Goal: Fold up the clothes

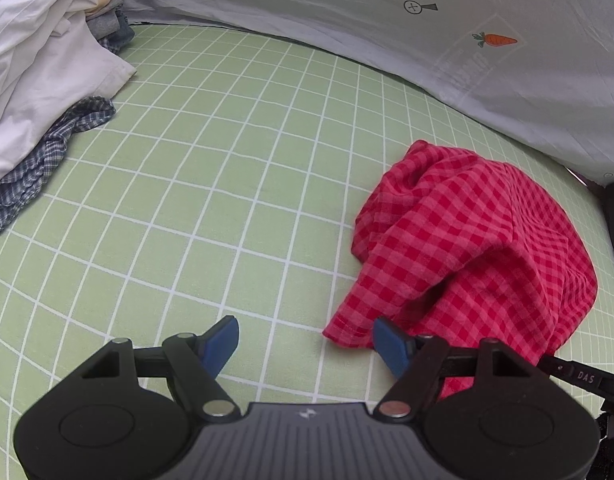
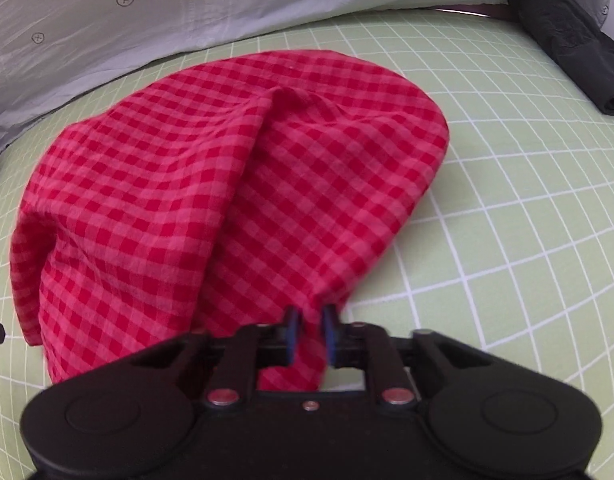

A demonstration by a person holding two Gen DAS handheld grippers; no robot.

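A red checked garment lies bunched on the green grid sheet. My left gripper is open and empty, its right finger just beside the garment's near hem. My right gripper is shut on a gathered edge of the red checked garment, which drapes away from the jaws and spreads over the green grid sheet.
A pile of clothes sits at the far left: a white garment over a blue plaid one. A grey printed sheet rises along the back. A rolled dark garment lies at the far right.
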